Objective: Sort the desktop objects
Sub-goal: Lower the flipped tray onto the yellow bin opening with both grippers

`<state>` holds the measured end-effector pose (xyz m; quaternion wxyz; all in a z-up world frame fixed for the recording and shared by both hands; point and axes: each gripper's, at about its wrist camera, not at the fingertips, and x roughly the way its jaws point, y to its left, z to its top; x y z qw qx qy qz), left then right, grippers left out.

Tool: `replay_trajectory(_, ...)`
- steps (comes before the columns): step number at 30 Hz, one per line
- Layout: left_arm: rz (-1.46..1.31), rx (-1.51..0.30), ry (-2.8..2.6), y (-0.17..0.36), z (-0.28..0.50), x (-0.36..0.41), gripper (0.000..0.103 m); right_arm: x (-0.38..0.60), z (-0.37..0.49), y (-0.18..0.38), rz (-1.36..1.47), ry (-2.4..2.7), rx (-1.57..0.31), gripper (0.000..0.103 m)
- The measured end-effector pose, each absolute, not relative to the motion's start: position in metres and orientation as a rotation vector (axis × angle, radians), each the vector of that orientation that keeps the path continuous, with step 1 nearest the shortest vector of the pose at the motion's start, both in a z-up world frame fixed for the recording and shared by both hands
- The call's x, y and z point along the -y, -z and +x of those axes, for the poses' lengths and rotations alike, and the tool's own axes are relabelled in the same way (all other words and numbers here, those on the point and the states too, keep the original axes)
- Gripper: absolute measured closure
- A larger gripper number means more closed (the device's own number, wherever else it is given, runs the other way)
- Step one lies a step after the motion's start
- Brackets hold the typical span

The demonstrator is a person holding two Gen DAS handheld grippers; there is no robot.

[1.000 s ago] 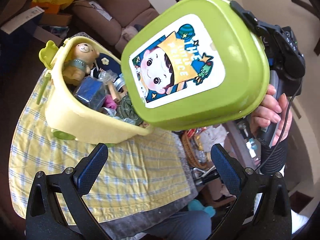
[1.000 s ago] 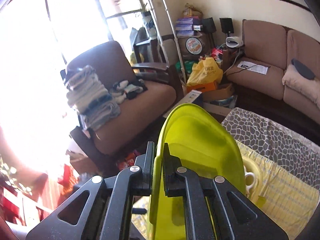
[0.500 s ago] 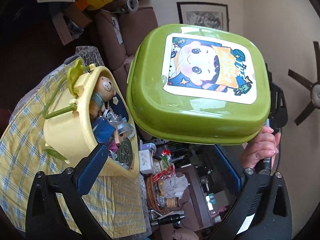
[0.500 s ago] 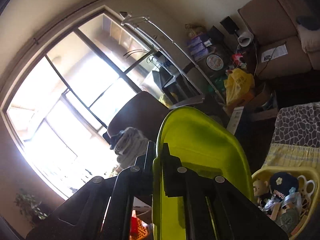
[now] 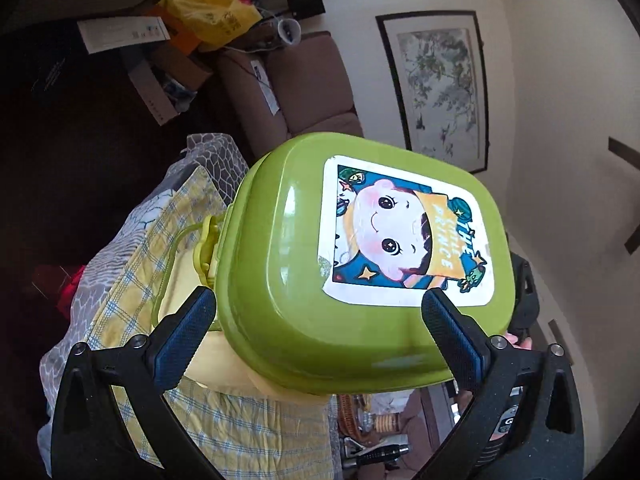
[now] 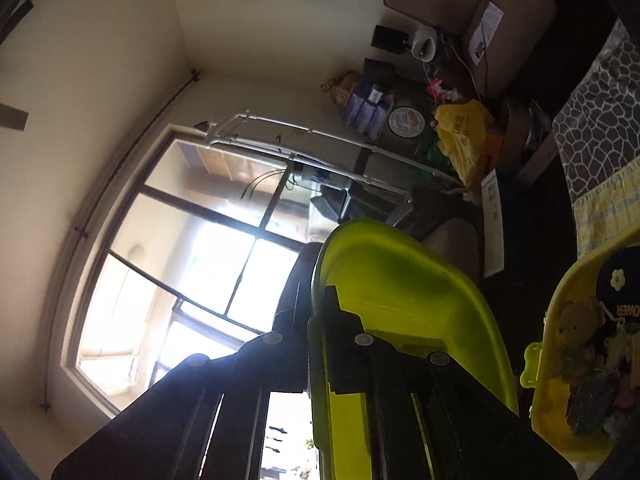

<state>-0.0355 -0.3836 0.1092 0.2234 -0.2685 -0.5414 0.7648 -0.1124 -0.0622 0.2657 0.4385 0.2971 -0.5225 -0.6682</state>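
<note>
**Green lid held above the yellow toy box**

Nearest, the left gripper (image 5: 316, 320) has its jaws spread wide, gripping nothing; the green lid (image 5: 360, 256) hangs just beyond them. The right gripper (image 6: 318, 308) has its jaws clenched on the lid's rim, holding it tilted in the air. Behind and under the lid sits the yellow box (image 6: 560, 360) with a teddy bear (image 6: 576, 336) inside, on the checked cloth (image 5: 132, 280) covering the desk. Far beyond the box stands a brown sofa (image 5: 288, 80).
</note>
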Motion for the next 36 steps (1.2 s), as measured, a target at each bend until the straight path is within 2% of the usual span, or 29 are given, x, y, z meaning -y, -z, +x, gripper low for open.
replay_trajectory(6,-0.9,1.329,-2.153,-0.111,-0.067,0.345,0.0,-0.011,-0.12,-0.222,0.774,1.775,1.38,0.093)
replay_trajectory(9,-0.975,1.232,-2.205,-0.116,-0.075,0.333,0.0,-0.036,-0.124,-0.209,0.811,1.808,1.364,0.089)
replay_trajectory(17,-1.08,1.137,-2.251,-0.119,-0.082,0.319,0.001,-0.063,-0.12,-0.182,0.967,1.85,1.267,0.077)
replay_trajectory(23,-1.137,1.1,-2.308,-0.126,-0.083,0.31,0.001,-0.077,-0.126,-0.166,1.094,1.908,1.162,0.079)
replay_trajectory(36,-1.236,0.884,-2.449,-0.148,-0.088,0.281,0.001,-0.074,-0.139,-0.146,1.35,2.124,0.822,0.081)
